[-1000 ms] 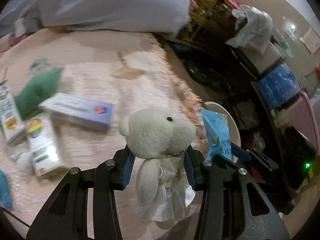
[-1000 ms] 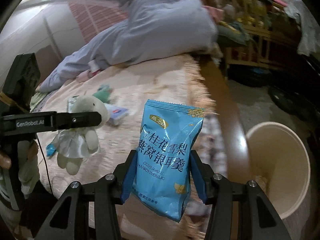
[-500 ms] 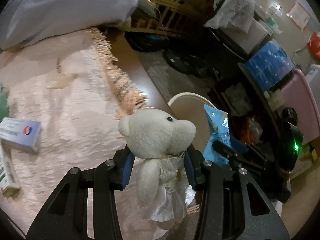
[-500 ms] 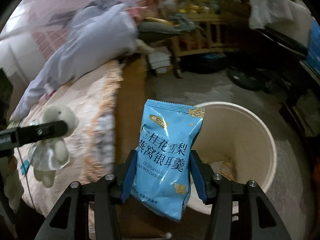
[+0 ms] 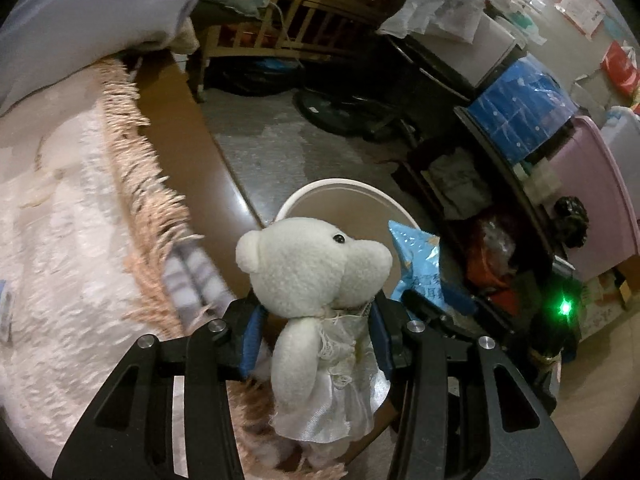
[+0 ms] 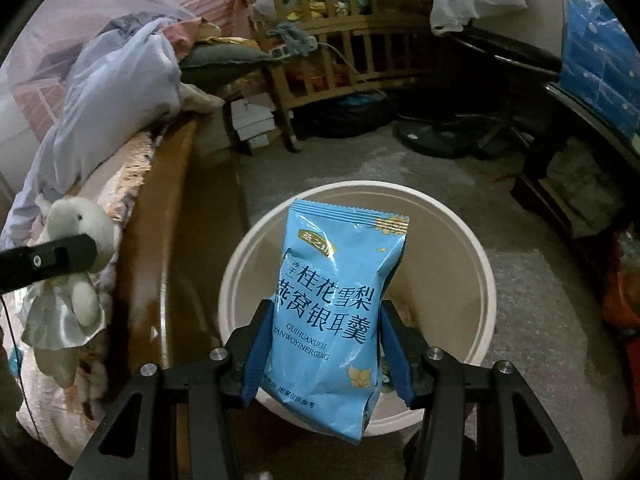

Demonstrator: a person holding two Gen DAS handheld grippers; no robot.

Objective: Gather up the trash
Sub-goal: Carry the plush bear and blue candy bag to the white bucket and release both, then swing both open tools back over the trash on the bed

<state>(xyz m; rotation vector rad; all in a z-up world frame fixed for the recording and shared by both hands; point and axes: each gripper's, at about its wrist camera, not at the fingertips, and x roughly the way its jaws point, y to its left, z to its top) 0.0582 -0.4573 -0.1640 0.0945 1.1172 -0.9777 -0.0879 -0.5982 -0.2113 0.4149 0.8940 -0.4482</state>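
Both grippers are loaded: my right gripper (image 6: 326,340) is clamped on the blue snack packet (image 6: 340,304) above the cream bin (image 6: 476,264), my left gripper (image 5: 314,340) on the white plush bear (image 5: 316,280) near its rim. Neither is dropped in yet; some scraps already lie inside.

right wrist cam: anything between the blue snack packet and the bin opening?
Nothing: in the right wrist view the blue snack packet, clamped in the right gripper, hangs straight in front of the cream bin, open mouth unobstructed.
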